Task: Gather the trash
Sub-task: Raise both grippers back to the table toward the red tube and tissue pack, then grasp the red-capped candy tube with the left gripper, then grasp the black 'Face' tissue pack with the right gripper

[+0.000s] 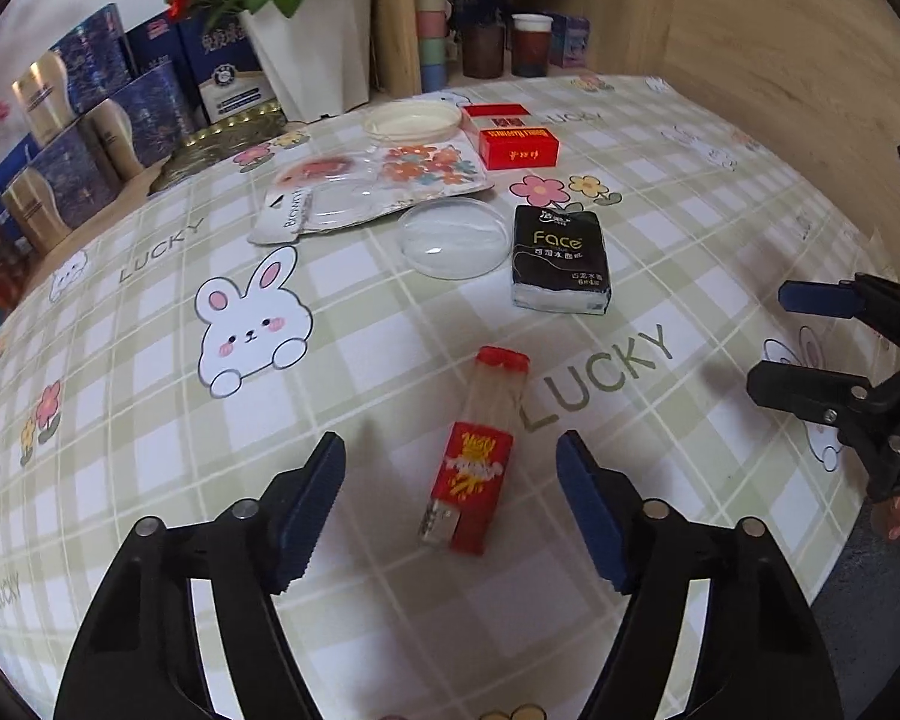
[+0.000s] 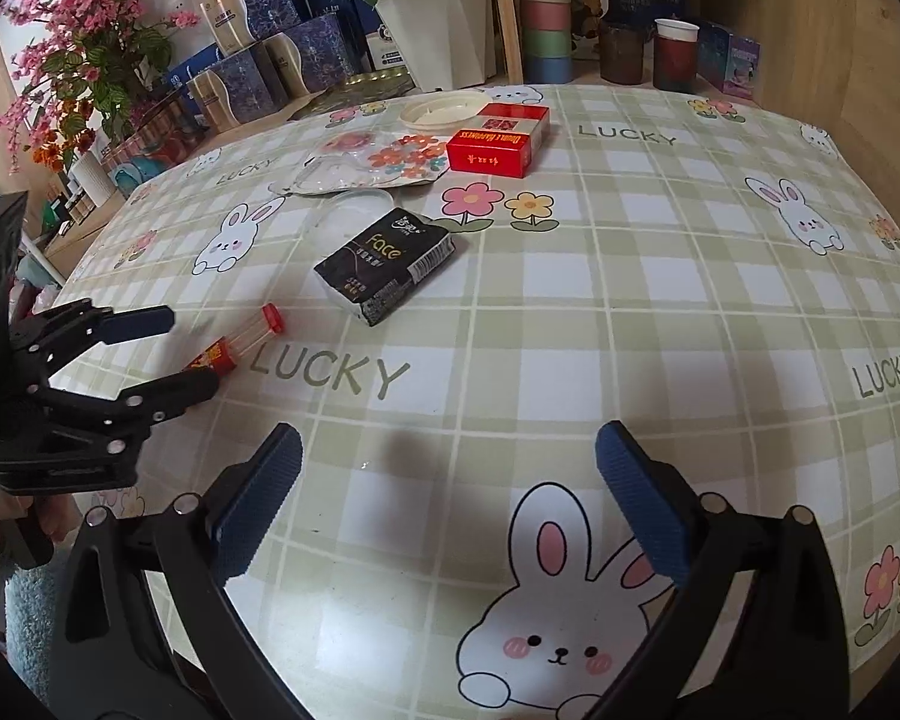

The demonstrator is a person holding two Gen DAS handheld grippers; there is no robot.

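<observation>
A clear toothpick tube (image 1: 492, 396) with a red cap and red label lies on the checked tablecloth (image 1: 150, 420). My left gripper (image 1: 450, 444) is open and straddles the tube, its blue pads clear of it on both sides. In the right wrist view the same tube (image 2: 252, 330) lies between the left gripper's (image 2: 186, 349) fingers. My right gripper (image 2: 450, 438) hangs open and empty over a rabbit print; in the left wrist view the right gripper (image 1: 777, 341) is at the table's right edge. Farther back lie a black tissue pack (image 1: 561, 258), a clear plastic dome (image 1: 453, 240) and an opened blister pack (image 1: 378, 186).
A red cigarette box (image 1: 516, 141) and a white shallow lid (image 1: 411, 120) sit near the table's far side. Behind them stand a white flower pot (image 1: 312, 42), blue gift boxes (image 1: 90, 120) and cups (image 1: 531, 45). A wooden wall (image 1: 780, 60) closes off the right.
</observation>
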